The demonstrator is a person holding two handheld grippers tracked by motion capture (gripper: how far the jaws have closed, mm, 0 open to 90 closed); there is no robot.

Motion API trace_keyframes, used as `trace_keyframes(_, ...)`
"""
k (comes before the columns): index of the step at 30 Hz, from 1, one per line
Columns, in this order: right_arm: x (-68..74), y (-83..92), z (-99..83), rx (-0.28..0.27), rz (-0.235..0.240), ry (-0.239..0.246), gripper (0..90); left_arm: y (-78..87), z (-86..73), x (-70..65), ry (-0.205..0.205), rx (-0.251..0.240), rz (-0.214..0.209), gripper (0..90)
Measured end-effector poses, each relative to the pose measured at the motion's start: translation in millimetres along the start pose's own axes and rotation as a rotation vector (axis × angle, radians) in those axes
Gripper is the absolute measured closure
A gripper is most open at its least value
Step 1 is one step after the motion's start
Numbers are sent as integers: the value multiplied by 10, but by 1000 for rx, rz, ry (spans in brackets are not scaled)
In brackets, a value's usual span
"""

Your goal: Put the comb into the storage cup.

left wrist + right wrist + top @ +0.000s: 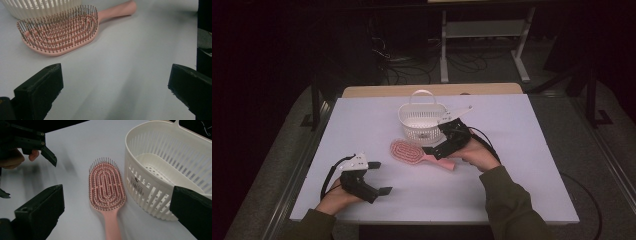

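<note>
Hiding the pink hairbrush (412, 152) handle's middle, the right hand-held gripper (435, 141) gapes.

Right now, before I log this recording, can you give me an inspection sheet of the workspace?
Surface: white table, flat, bare around the items.
Job's things: pink hairbrush lying bristles up; white basket upright just behind it, nothing inside.
Clutter: nothing seen.
Grippers: right gripper over the brush handle, jaws open; left gripper near the front left, jaws open, holding nothing.
Cables: a black cable trails from each gripper.
Surroundings: dark room, a white frame and floor wires behind.
</note>
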State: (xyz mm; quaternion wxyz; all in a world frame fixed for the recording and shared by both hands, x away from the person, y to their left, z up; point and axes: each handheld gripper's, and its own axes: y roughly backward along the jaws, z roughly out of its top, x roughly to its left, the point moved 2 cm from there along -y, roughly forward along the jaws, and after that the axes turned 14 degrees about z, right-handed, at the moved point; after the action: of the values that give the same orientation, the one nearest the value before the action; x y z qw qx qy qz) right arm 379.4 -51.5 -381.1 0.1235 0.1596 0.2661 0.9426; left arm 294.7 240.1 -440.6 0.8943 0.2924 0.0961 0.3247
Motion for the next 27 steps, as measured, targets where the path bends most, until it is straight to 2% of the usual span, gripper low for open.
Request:
trace_keyframes(13, -27, -94, 66, 4, 11, 13, 0, 5, -1, 0, 4, 0, 0, 0)
trace_keyframes(20, -20, -128, 42, 25, 9, 12, 3, 10, -4, 9, 2, 1, -2, 0)
trace_keyframes(25, -11, -121, 21, 38, 11, 5, 48, 13, -4, 9, 0, 3, -1, 0)
trace_keyframes(27, -10, -105, 7, 41, 9, 5, 112, 9, -6, 4, -3, 5, -1, 0)
